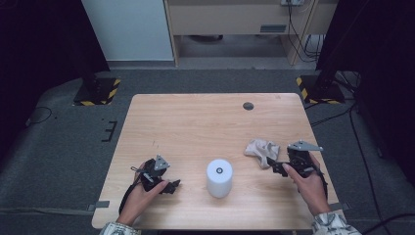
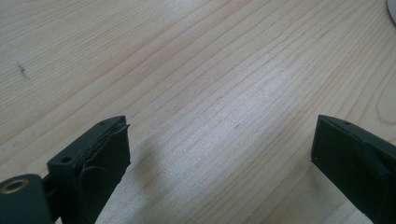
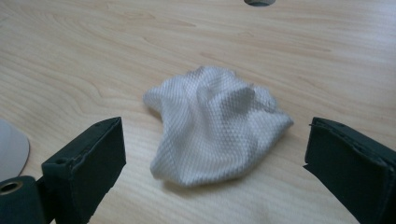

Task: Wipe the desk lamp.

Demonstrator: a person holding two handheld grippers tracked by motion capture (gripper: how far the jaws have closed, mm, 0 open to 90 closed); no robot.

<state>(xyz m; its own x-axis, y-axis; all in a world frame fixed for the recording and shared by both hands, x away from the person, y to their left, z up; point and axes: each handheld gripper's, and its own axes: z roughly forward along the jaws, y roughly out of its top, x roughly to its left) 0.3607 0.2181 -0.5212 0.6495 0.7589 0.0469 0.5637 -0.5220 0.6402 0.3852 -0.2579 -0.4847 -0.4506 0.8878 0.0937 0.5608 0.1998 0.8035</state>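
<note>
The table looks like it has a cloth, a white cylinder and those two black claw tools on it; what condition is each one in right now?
cloth: crumpled in a heap, lying on the table ahead of the right gripper's open jaws, not gripped.
white cylinder: standing upright, untouched, between the two grippers.
left gripper: jaws open, holding nothing, low over bare wood.
right gripper: jaws open, pointed at the cloth.
table: its round grommet hole is plugged near the far edge.

We count one crumpled white cloth [image 1: 262,152] and one white cylinder [image 1: 219,178], both on one wooden counter [image 1: 195,122], which also carries one small dark round disc [image 1: 248,105]. We see two hand-held grippers, the left hand-held gripper [image 1: 172,186] and the right hand-held gripper [image 1: 274,166].
</note>
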